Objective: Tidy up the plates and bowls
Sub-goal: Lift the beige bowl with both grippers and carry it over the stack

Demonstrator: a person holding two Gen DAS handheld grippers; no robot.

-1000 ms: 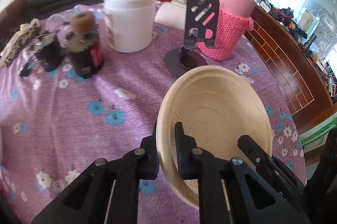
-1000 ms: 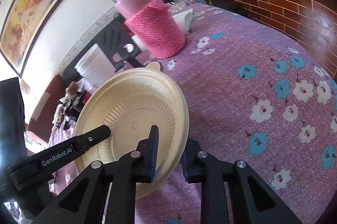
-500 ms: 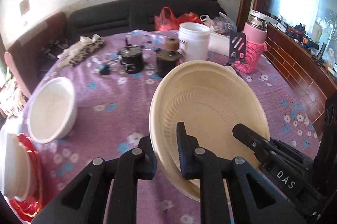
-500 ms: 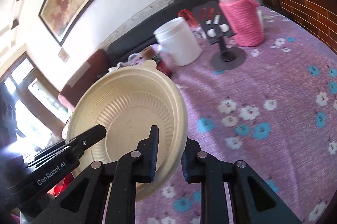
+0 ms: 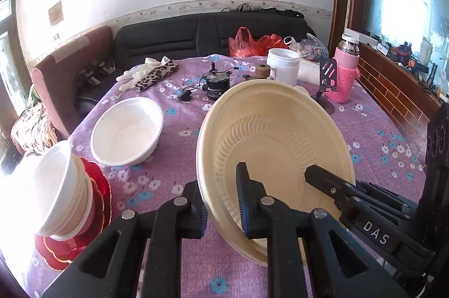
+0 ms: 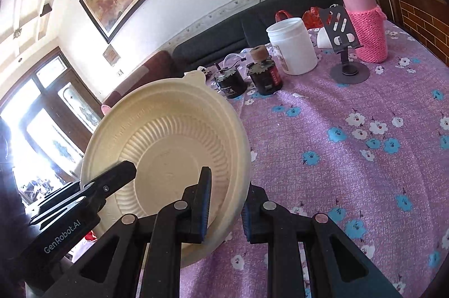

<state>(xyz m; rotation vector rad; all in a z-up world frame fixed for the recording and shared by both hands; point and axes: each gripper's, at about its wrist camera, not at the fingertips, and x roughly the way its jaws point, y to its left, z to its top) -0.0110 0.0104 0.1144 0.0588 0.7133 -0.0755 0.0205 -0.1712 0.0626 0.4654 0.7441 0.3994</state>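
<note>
Both tongs clamp one cream ribbed disposable bowl (image 5: 280, 146) by opposite rims: left gripper (image 5: 221, 202), right gripper (image 6: 224, 207). It hangs tilted at frame centre above a purple flowered tablecloth (image 6: 350, 157). A white foam bowl (image 5: 127, 131) sits centre-left; a black sofa (image 5: 196, 34) lines the wall behind.

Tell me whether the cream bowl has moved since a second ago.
Yes. The cream bowl, gripped at opposite rims by both grippers, has pulled back from the pink flask, which was close behind it and now stands far off.
</note>
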